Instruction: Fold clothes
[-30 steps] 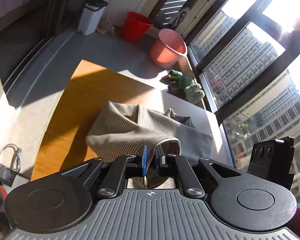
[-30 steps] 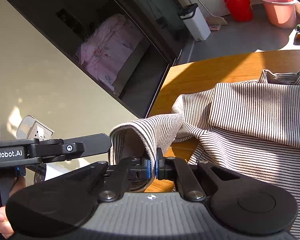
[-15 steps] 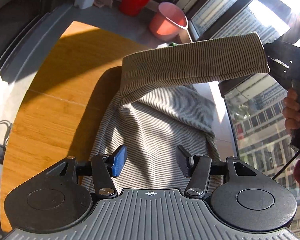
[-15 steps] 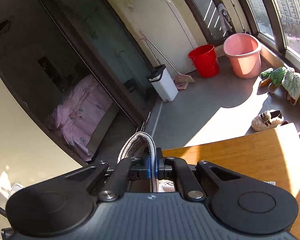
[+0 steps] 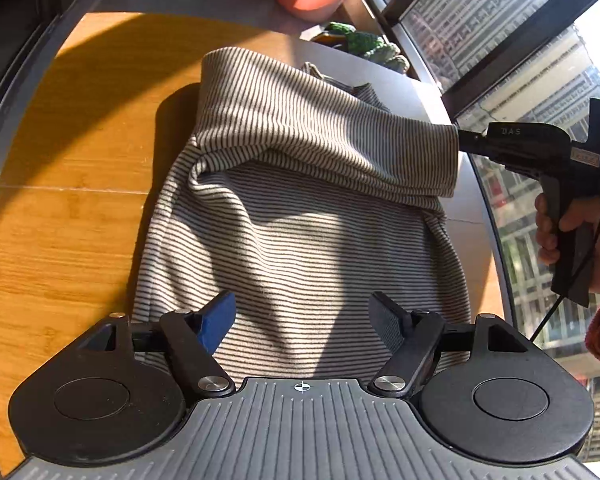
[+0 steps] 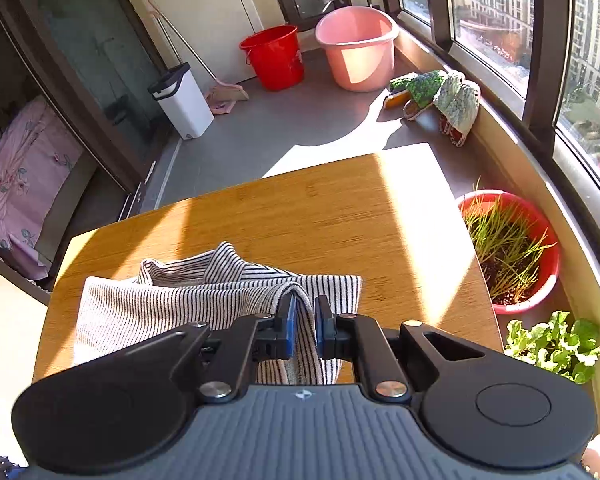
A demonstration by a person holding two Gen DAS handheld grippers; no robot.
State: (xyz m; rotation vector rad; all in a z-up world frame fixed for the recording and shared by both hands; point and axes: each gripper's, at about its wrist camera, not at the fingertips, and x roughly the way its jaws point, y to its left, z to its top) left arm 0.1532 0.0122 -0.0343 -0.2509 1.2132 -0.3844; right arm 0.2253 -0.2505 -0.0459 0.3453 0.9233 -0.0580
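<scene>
A grey-and-white striped shirt (image 5: 300, 248) lies along the wooden table (image 5: 60, 200). One sleeve (image 5: 320, 132) is drawn across its upper part towards the window side. My right gripper (image 6: 305, 320) holds the sleeve's cuff (image 6: 306, 344) between its pads, and its jaws are starting to open. From the left wrist view the right gripper (image 5: 464, 142) shows with its tips buried in the cuff, a person's hand (image 5: 560, 224) on its handle. My left gripper (image 5: 304, 312) hovers over the shirt's lower body, jaws opening wide, with nothing between them.
On the floor past the table (image 6: 300, 208) stand a pink tub (image 6: 356, 48), a red bucket (image 6: 274, 56) and a white bin (image 6: 182, 100). Knitted slippers (image 6: 436, 96) lie by the window ledge. A red pot of grass (image 6: 512, 248) sits beside the table's right edge.
My left gripper let go of the cloth, opened and sank over the shirt's body. The right gripper carried the sleeve up and across the shirt to the window side and lowered it.
</scene>
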